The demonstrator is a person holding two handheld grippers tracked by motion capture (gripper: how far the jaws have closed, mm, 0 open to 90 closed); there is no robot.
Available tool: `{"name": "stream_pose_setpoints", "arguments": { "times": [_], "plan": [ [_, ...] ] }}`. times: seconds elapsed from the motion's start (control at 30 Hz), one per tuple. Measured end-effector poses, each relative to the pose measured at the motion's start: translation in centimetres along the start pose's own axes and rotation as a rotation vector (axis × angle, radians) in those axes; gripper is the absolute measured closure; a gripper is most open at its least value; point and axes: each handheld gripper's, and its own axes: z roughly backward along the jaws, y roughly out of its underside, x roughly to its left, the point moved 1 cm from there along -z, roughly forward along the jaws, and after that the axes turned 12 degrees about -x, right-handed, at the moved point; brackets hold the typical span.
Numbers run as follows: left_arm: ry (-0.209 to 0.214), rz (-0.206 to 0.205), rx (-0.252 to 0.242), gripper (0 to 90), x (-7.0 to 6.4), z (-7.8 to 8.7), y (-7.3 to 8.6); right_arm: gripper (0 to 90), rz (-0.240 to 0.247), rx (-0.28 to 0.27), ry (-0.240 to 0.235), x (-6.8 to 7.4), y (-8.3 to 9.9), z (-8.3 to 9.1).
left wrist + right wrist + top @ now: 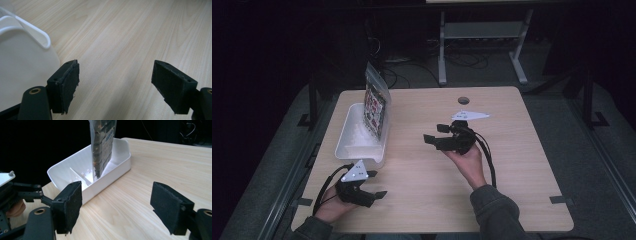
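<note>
The bag [376, 106] stands upright in the far end of the white bin [346, 145] at the table's [512, 165] left, so the placing looks done. The left gripper [374, 184], near the bin's front corner, gapes wide and empty; the right gripper [435, 134], mid-table, also spread and empty, faces the bin.

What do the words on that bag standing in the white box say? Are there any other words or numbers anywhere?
Bag standing in the white bin: it carries a printed label, but the print is too small and blurred to read.
Grey plates on the left gripper and right gripper: small marks, too tiny to read.
Nothing else bears any text.
</note>
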Motion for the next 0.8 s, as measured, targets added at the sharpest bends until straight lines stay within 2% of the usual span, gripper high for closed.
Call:
{"name": "stream_pose_setpoints", "arguments": {
  "times": [0.6, 0.8],
  "plan": [
    [0.001, -0.006, 0.006, 21.5, -0.1, -0.2, -0.1, 24.1, -0.016, 0.031, 0.019, -1.4, 0.9, 3.8],
    [0.000, -0.004, 0.007, 21.5, -0.1, -0.2, -0.1, 24.2, -0.020, 0.026, 0.029, -1.8, 1.0, 5.0]
  ]
}}
